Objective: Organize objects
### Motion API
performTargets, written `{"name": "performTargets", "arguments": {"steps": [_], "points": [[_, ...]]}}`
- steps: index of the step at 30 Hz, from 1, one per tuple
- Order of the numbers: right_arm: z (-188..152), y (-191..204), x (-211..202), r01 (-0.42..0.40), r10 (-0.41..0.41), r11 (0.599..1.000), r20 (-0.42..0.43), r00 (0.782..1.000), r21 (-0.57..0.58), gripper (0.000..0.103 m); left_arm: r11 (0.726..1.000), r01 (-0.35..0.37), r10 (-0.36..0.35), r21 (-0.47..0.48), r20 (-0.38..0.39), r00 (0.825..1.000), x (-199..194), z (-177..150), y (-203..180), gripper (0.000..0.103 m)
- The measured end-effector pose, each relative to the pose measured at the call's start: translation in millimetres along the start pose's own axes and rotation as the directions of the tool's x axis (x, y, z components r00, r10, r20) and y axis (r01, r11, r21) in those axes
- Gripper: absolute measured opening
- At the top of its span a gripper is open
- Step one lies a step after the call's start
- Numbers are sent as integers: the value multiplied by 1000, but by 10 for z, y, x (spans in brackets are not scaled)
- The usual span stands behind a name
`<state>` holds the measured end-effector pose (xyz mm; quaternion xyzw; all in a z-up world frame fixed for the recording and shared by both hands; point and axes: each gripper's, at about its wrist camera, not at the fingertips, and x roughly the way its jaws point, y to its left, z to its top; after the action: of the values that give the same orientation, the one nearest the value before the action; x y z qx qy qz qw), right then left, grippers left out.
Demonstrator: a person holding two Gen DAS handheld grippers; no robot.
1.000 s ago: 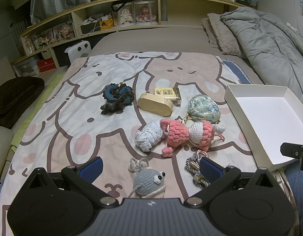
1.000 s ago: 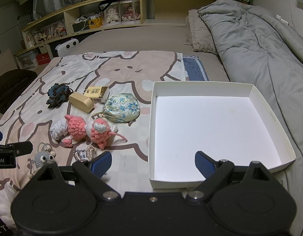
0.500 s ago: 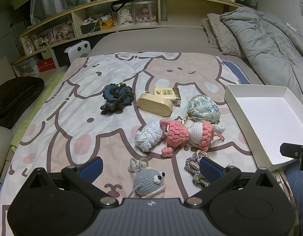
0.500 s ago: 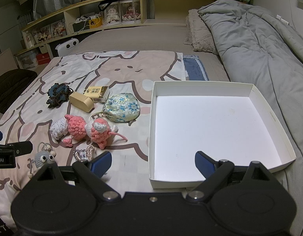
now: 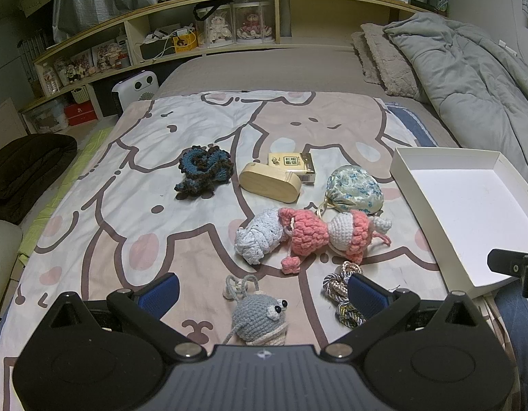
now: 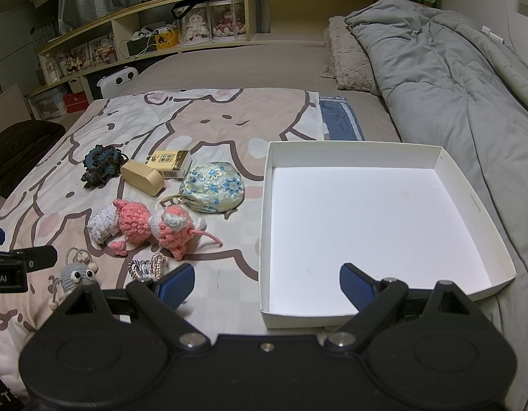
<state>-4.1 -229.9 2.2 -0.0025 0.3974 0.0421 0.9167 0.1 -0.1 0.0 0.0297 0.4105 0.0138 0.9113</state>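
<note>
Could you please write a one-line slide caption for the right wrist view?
Open right hand-held gripper poised above an empty white box, with crocheted toys and a floral pouch alongside.

A white tray (image 6: pixel 476 202) sits at three o'clock of a blue-flowered pale pouch (image 6: pixel 214 186). The crochet doll (image 5: pixel 318 231) is pink and white, the mouse (image 5: pixel 259 315) grey, the scrunchie (image 5: pixel 204 173) blue-brown at ten o'clock. Both grippers' pads (image 5: pixel 161 291) are blue.
</note>
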Motion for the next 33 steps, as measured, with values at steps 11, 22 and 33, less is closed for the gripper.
{"name": "performTargets", "arguments": {"steps": [11, 22, 33], "points": [[2, 0, -3, 0, 0, 1000, 0, 1000, 0, 92, 1000, 0, 0, 0, 0, 1000, 0, 0, 0, 103], [-4, -22, 9, -1, 1, 1000, 0, 1000, 4, 92, 1000, 0, 0, 0, 0, 1000, 0, 0, 0, 103], [18, 22, 24, -15, 15, 1000, 6, 1000, 10, 92, 1000, -12, 12, 2, -6, 1000, 6, 52, -26, 103]]}}
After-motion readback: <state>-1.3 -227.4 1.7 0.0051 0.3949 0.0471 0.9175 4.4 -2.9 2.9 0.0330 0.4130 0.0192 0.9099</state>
